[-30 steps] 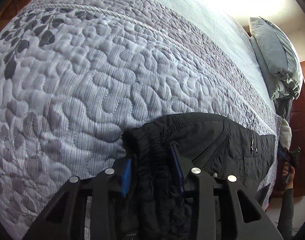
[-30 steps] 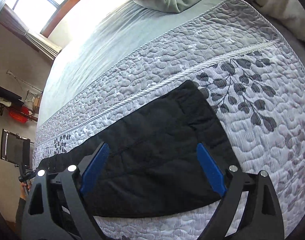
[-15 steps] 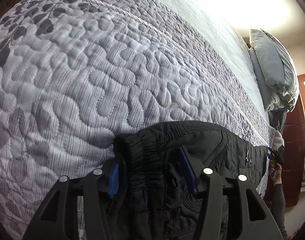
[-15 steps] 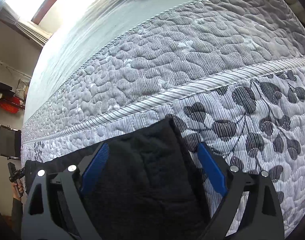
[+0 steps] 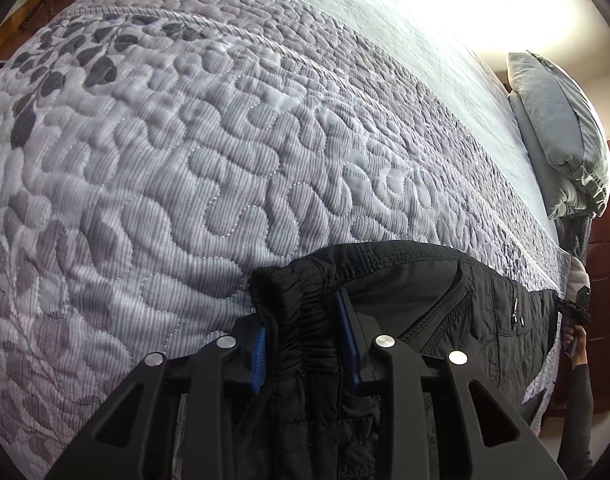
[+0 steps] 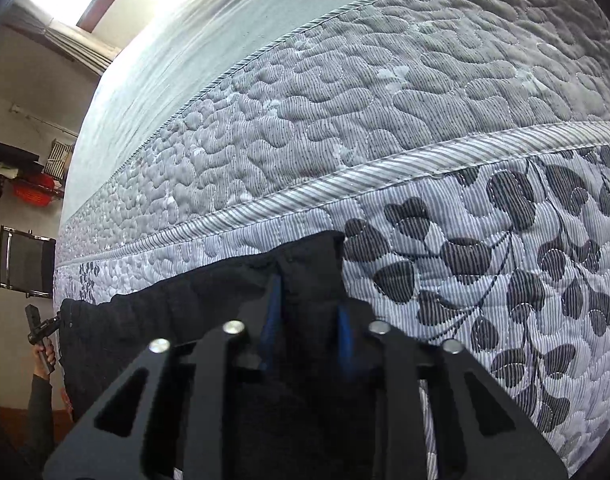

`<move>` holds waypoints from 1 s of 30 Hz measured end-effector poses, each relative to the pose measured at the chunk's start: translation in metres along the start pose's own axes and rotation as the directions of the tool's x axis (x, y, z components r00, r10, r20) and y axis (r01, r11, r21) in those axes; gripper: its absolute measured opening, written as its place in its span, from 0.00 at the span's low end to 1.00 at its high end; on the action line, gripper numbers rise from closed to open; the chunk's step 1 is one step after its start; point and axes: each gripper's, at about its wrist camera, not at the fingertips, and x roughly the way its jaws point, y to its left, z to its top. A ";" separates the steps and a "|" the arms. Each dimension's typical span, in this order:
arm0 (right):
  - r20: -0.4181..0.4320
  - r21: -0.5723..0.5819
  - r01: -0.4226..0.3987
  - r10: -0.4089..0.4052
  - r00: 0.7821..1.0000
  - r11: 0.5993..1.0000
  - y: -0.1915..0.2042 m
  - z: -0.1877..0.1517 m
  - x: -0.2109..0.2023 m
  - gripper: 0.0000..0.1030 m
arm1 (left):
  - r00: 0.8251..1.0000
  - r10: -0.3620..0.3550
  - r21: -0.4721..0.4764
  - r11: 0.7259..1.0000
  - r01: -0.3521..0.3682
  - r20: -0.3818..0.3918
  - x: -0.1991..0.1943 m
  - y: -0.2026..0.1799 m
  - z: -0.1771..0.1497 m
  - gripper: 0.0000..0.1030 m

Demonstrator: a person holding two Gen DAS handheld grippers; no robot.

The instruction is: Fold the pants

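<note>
Black pants (image 5: 425,292) lie stretched along the near edge of a grey quilted bed. My left gripper (image 5: 301,320) sits at the elastic waistband end. Its jaws are closing, and the blue pads pinch the bunched waistband (image 5: 305,312) between them. In the right wrist view the pants (image 6: 165,320) run off to the left. My right gripper (image 6: 307,300) is at the leg-hem end, its jaws closing with the blue pads pressed on a fold of the black cloth. Each view shows the other gripper small at the far end, held by a hand (image 6: 45,354).
The quilt (image 5: 225,140) with its leaf print covers the bed beyond the pants. A grey pillow (image 5: 557,140) lies at the head end. A dark wooden door (image 5: 609,280) stands past the bed. Shelves with red items (image 6: 33,196) hang on the wall.
My right gripper came down onto the leg end and its wide jaws narrowed onto the cloth. My left gripper's jaws widened briefly, then narrowed again on the waistband.
</note>
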 end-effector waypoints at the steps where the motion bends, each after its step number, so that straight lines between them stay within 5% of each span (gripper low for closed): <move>1: 0.008 -0.006 0.002 -0.002 1.000 1.000 0.001 -0.001 -0.003 0.13 | 1.000 0.003 0.003 1.000 -0.003 0.007 -0.001 -0.001 0.000 0.26; 6: 0.069 -0.012 0.021 -0.020 0.997 1.000 0.008 -0.007 -0.022 0.10 | 0.999 0.016 0.000 1.000 -0.016 0.045 -0.011 0.000 -0.002 0.15; 30: 0.280 -0.003 0.049 -0.046 0.959 0.999 0.052 -0.072 -0.168 0.06 | 0.986 -0.036 0.101 0.995 0.020 0.160 -0.103 -0.049 -0.014 0.13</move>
